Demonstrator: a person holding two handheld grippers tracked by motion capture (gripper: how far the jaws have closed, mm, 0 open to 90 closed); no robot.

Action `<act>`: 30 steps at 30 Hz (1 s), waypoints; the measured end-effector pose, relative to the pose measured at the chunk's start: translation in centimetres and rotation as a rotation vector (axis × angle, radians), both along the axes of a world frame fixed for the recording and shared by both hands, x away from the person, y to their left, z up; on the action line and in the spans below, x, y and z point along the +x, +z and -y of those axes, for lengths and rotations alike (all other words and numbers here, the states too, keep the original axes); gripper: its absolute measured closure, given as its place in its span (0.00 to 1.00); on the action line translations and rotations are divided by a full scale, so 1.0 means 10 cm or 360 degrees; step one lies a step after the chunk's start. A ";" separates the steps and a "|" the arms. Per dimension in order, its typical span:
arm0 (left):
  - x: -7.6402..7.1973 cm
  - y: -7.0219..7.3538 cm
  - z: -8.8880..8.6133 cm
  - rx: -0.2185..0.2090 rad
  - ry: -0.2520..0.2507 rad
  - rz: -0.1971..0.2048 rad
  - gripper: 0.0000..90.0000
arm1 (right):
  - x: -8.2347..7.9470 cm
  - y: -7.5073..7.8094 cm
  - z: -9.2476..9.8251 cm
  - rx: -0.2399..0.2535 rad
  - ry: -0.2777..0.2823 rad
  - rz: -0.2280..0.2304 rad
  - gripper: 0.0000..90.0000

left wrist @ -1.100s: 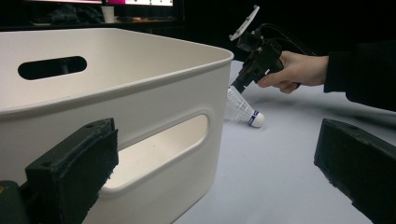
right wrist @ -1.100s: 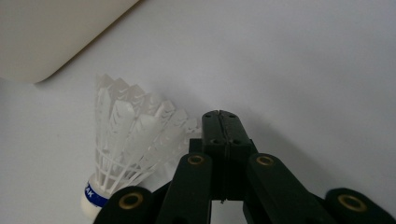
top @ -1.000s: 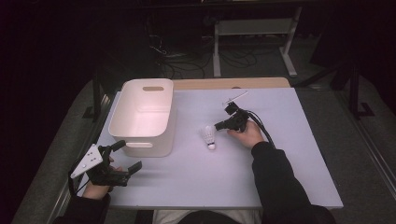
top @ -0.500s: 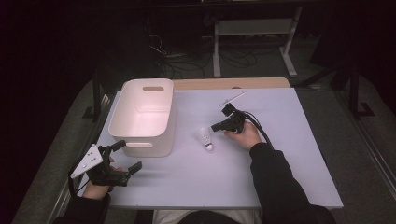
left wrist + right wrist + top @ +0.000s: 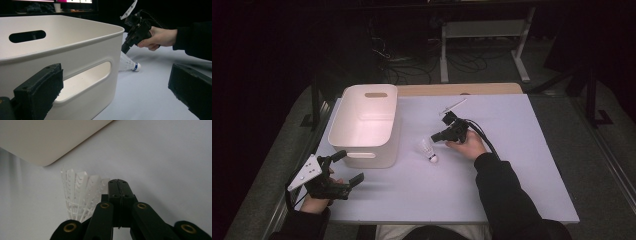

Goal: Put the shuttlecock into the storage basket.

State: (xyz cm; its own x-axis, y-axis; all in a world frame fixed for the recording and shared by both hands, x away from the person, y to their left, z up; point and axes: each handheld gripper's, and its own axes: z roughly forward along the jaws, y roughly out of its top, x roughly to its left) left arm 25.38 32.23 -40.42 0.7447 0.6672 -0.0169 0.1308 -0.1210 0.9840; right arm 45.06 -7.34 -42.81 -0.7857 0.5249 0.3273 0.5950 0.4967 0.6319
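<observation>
A person sits at a pale tabletop (image 5: 492, 180) in a dark room, holding a two-jaw tool in each hand. A white shuttlecock (image 5: 427, 149) lies on its side near the middle of the tabletop, cork end toward the person, just to the right of a white plastic bin (image 5: 364, 125) and apart from it.

The right tool (image 5: 435, 138) hovers at the shuttlecock's feathered skirt. In the right gripper view its black jaws are pressed fully together, tip against tip, with nothing between them; the skirt (image 5: 80, 195) sits just to the left of the closed tips. The left tool (image 5: 347, 167) rests low by the bin's near corner, jaws spread wide and empty.

The step in hand looks like picking up the shuttlecock, probably for the bin. To do it well, the right tool should open first, straddle the skirt or the cork, then close gently, since the light skirt would likely skid or crush under a hard pinch. Pushing with closed jaws would only roll it away.

Compared with a second ago, the right hand and the shuttlecock have both shifted a little leftward across the tabletop, toward the bin. The left hand has not moved, and the bin sits where it was.
</observation>
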 end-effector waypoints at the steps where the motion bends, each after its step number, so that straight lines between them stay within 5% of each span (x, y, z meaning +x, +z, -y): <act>1: 0.00 0.00 0.00 0.0000 0.0000 0.0000 0.00 | 0.00 0.00 -0.01 -0.0003 0.0002 0.0002 0.99; 30: 0.00 0.00 0.00 0.0001 0.0000 -0.0001 0.00 | -0.04 0.06 0.01 0.0012 0.0026 0.0010 0.97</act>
